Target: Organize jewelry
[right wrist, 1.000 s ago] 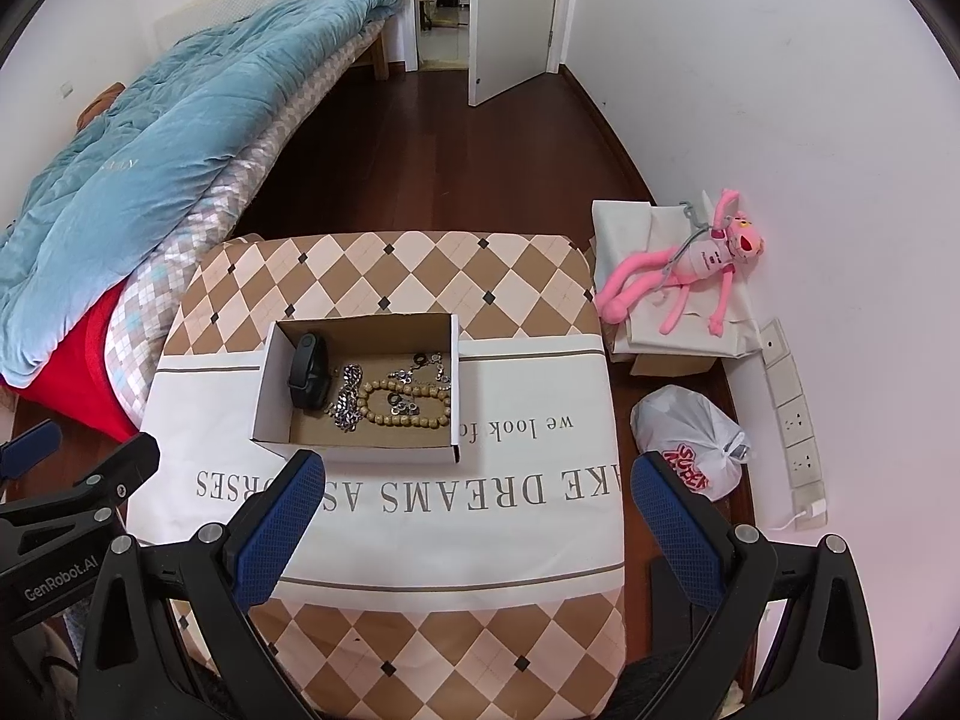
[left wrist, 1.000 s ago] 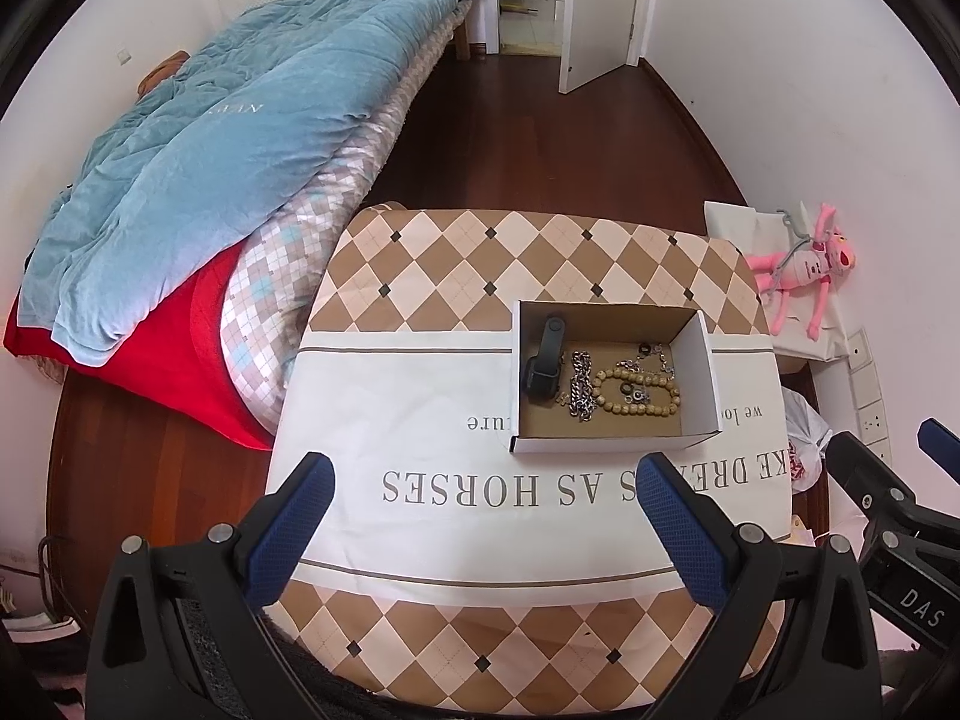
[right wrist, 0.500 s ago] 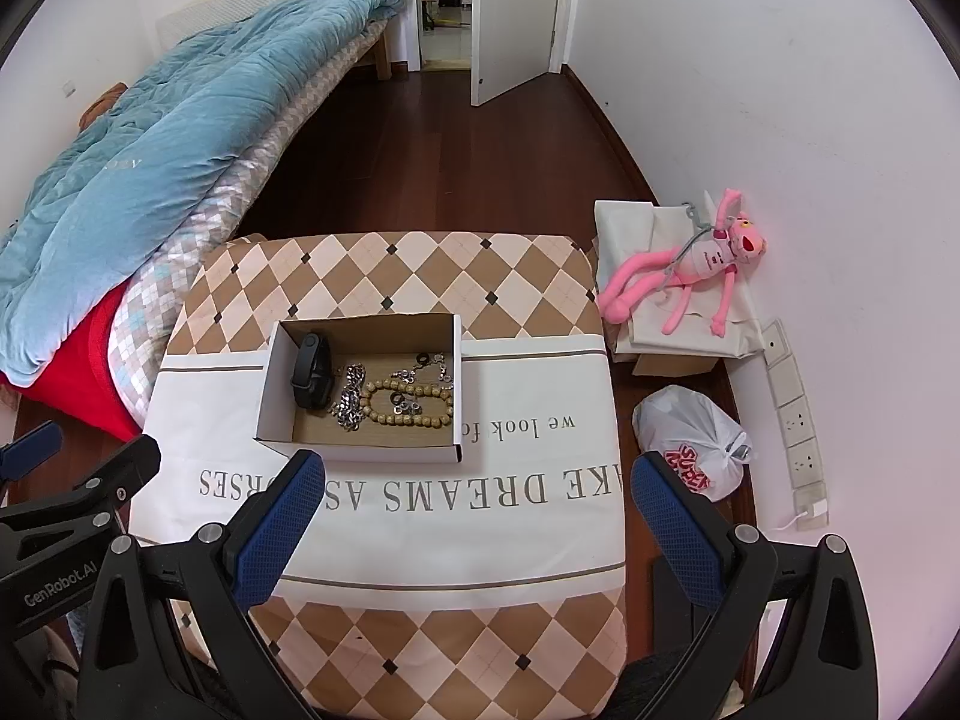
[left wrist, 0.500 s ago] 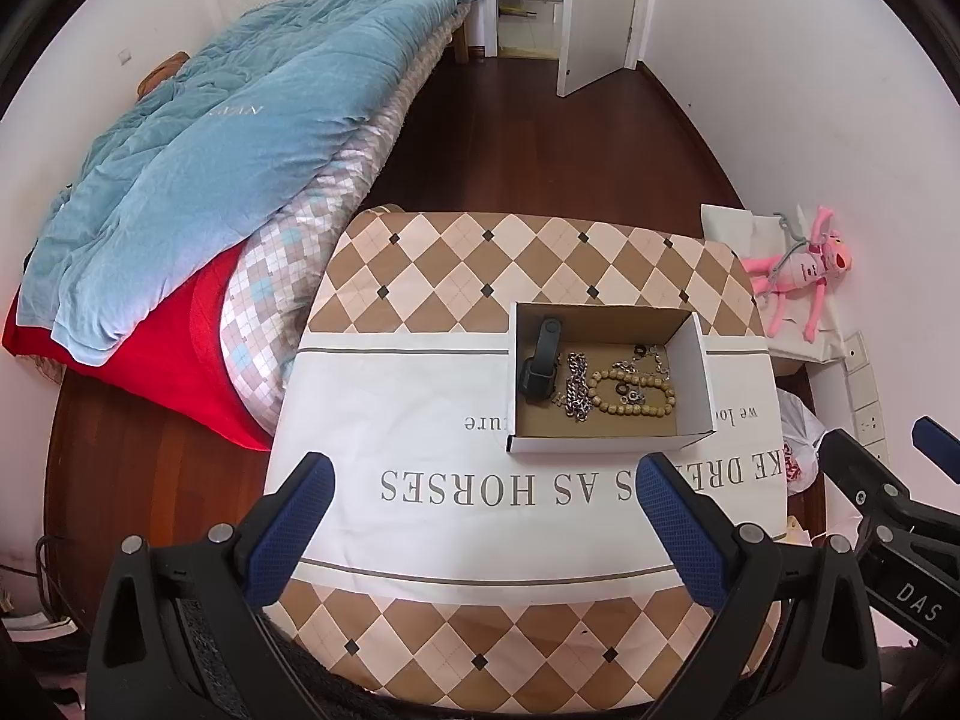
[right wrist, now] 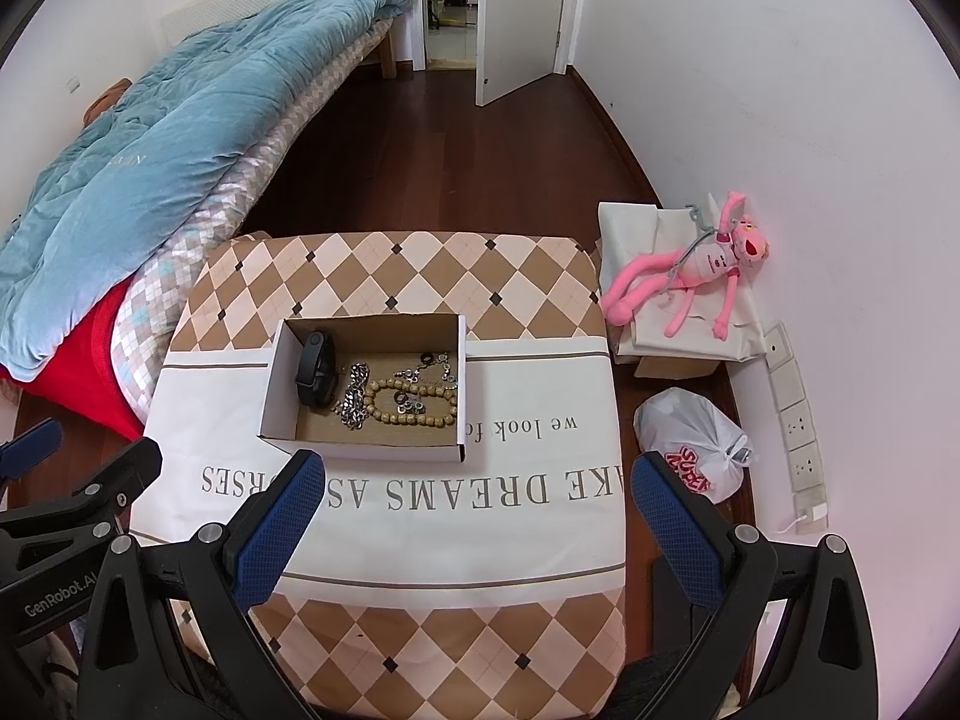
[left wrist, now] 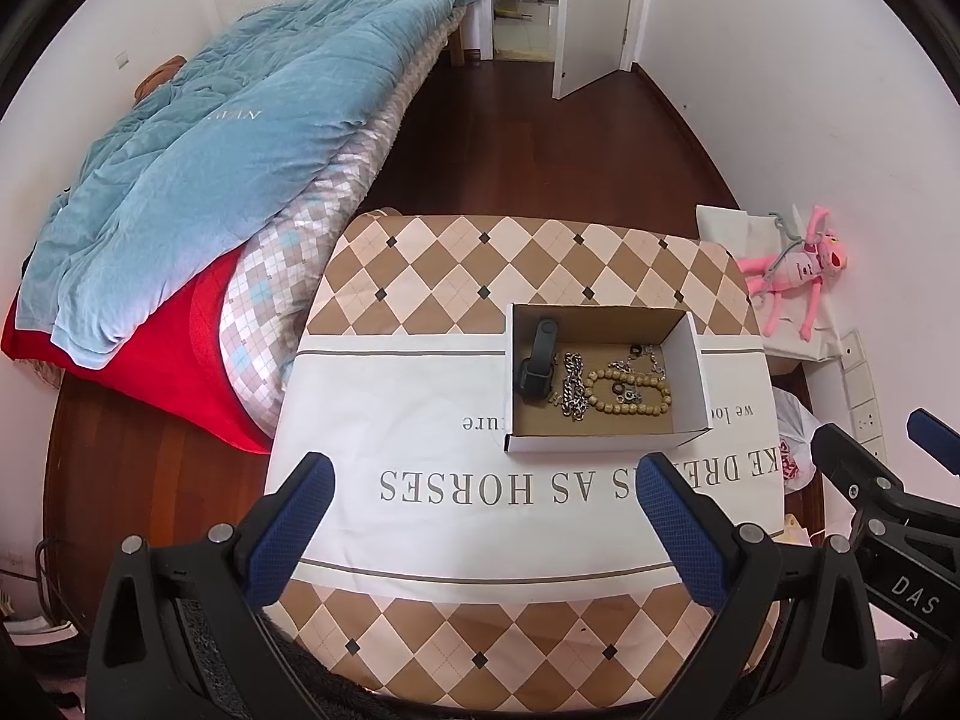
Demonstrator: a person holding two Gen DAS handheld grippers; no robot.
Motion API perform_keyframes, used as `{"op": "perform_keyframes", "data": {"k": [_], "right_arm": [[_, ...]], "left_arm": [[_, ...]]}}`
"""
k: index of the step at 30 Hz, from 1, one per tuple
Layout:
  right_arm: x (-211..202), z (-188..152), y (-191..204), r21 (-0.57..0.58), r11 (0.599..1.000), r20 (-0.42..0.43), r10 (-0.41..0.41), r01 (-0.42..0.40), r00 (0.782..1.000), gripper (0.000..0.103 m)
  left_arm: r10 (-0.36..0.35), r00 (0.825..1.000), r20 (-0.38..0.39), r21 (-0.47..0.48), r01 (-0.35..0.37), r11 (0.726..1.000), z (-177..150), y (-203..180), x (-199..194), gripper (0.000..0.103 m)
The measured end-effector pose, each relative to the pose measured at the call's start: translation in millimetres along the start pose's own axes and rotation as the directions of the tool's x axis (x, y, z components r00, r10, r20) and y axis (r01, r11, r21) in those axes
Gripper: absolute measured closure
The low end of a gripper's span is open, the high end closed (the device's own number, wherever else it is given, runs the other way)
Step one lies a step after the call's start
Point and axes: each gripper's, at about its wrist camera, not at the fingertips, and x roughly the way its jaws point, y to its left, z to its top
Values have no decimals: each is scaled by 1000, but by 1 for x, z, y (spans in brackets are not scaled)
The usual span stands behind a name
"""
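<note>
A white cardboard box (left wrist: 689, 360) (right wrist: 273, 384) sits on the cloth-covered table (left wrist: 420, 408) (right wrist: 540, 396). Inside lie a black wristband (left wrist: 537, 360) (right wrist: 315, 369), a silver chain (left wrist: 573, 387) (right wrist: 355, 395), a wooden bead bracelet (left wrist: 627, 396) (right wrist: 411, 402) and small rings and a thin chain (left wrist: 645, 357) (right wrist: 432, 366). My left gripper (left wrist: 483, 498) is open and empty, above the table's near side. My right gripper (right wrist: 471, 492) is open and empty, also near of the box. Each gripper's body shows at the edge of the other's view.
A bed with a blue duvet (left wrist: 210, 168) (right wrist: 150, 156) stands left of the table. A pink plush toy (left wrist: 792, 270) (right wrist: 696, 270) lies on a wrapped box by the right wall. A white plastic bag (right wrist: 696, 444) is on the floor.
Both grippers have drawn back slightly from the table; the box looks a little smaller. Nothing in the box has moved.
</note>
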Motion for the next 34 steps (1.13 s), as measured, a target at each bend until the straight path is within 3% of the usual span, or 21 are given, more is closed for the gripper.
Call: {"op": "perform_keyframes", "data": {"k": [34], "right_arm": [[-1, 0, 3, -1, 1000, -1, -1, 1, 1000, 0]], "left_arm": [[-6, 1000, 14, 0, 6, 1000, 0, 3, -3, 0]]}}
